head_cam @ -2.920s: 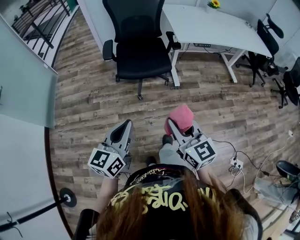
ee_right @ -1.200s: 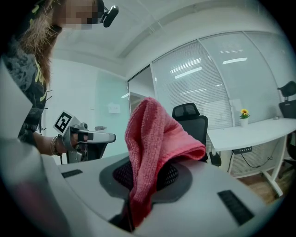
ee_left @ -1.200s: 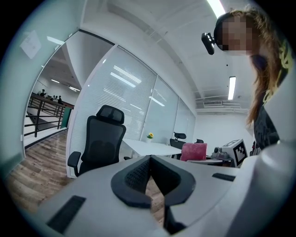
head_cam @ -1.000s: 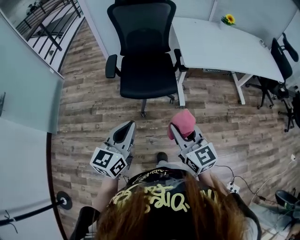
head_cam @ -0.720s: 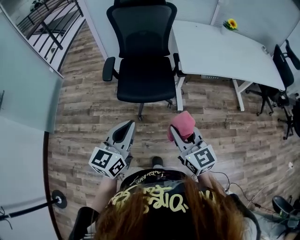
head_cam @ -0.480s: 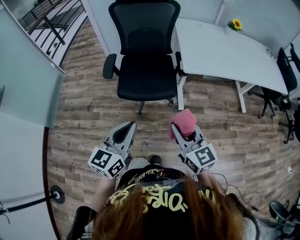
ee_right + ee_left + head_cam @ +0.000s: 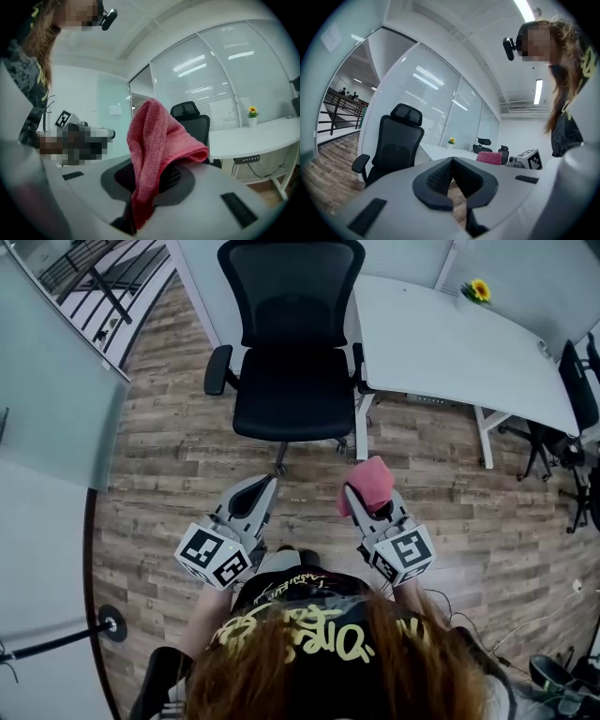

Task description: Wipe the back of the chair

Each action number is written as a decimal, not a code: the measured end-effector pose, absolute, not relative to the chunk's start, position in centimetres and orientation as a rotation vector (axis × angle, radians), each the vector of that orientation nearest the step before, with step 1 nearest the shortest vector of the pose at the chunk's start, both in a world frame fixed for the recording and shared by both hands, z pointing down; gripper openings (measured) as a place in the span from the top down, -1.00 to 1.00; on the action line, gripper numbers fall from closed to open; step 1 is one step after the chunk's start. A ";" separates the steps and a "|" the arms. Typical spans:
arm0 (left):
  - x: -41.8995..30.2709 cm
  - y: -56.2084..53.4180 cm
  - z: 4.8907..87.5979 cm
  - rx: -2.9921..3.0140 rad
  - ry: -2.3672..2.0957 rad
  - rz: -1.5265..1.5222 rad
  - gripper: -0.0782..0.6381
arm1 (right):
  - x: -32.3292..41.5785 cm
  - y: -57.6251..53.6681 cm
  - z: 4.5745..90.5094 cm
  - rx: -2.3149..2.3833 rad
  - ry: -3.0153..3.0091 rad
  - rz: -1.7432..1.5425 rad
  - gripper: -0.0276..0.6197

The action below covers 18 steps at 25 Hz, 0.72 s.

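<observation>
At lower left, the left gripper (image 7: 260, 491) is idling, fingers together and empty. The chair (image 7: 292, 381) is standing at top centre, well apart. The right gripper (image 7: 360, 501) is clamping the cloth (image 7: 370, 480); it probably needs pressing flat against the backrest.

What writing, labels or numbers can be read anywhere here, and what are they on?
No text here reads clearly.
Yellow lettering on the person's black top: too stylised to read.
Label on a box under the desk: too small to read.
Marker cubes: square patterns, no letters.
</observation>
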<state>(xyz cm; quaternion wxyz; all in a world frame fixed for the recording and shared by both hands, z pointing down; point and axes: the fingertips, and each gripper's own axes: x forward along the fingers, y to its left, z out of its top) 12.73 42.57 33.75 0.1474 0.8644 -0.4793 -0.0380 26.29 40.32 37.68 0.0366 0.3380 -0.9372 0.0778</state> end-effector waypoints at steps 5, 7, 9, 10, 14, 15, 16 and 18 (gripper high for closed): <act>11.9 42.5 34.2 2.468 -1.433 -0.053 0.80 | 26.4 39.6 38.1 1.036 -2.877 0.260 0.72; 11.4 42.5 34.2 2.456 -1.461 -0.046 0.80 | 25.8 39.3 38.2 1.002 -2.887 0.256 0.72; 10.9 42.3 34.3 2.439 -1.483 -0.045 0.80 | 25.0 38.9 38.3 0.965 -2.893 0.255 0.72; 10.6 42.2 34.5 2.431 -1.493 -0.045 0.80 | 24.7 38.6 38.4 0.949 -2.894 0.256 0.72; 9.0 42.4 35.4 2.405 -1.525 -0.044 0.80 | 22.7 38.1 38.8 0.910 -2.894 0.251 0.72; 8.4 42.4 35.5 2.403 -1.531 -0.043 0.80 | 22.1 38.0 38.6 0.901 -2.898 0.247 0.72; 7.9 42.2 35.6 2.401 -1.535 -0.041 0.80 | 21.4 37.8 38.4 0.890 -2.903 0.238 0.72; 7.0 41.3 35.6 2.401 -1.541 -0.045 0.80 | 20.6 37.2 38.0 0.877 -2.903 0.206 0.72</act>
